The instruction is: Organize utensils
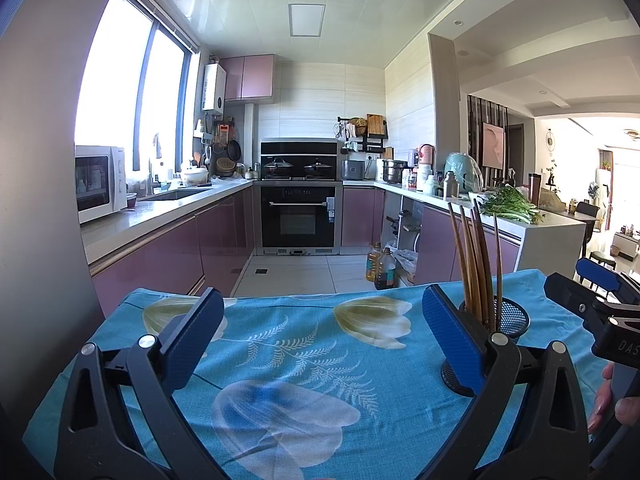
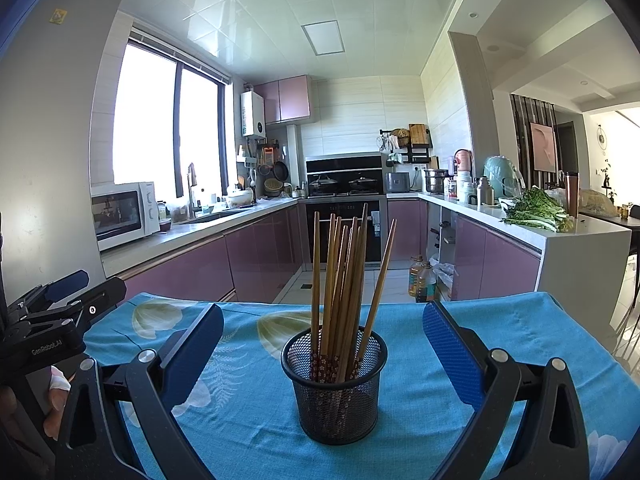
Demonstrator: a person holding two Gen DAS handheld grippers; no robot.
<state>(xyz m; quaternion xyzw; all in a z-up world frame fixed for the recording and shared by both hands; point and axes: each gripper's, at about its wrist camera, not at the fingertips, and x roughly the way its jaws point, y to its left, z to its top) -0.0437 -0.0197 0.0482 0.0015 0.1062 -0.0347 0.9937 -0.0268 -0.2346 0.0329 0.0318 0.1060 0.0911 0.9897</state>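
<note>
Right gripper (image 2: 323, 350) fingers were spread, with the mesh cup (image 2: 334, 384) of chopsticks (image 2: 340, 276) standing between them, untouched. Left gripper (image 1: 322, 338) fingers were spread over the blue floral cloth (image 1: 304, 360), the cup just beyond its right finger.

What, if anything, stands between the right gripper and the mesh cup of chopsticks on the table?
Nothing visible does. The right gripper is open, and the mesh cup with the chopsticks stands upright straight ahead between its fingers, only bare blue tablecloth around it.

Left gripper (image 1: 322, 336) and right gripper (image 2: 323, 350): black frames, silver pivot screws, textured blue finger pads (image 2: 452, 354); bare-skinned fingers visible behind
</note>
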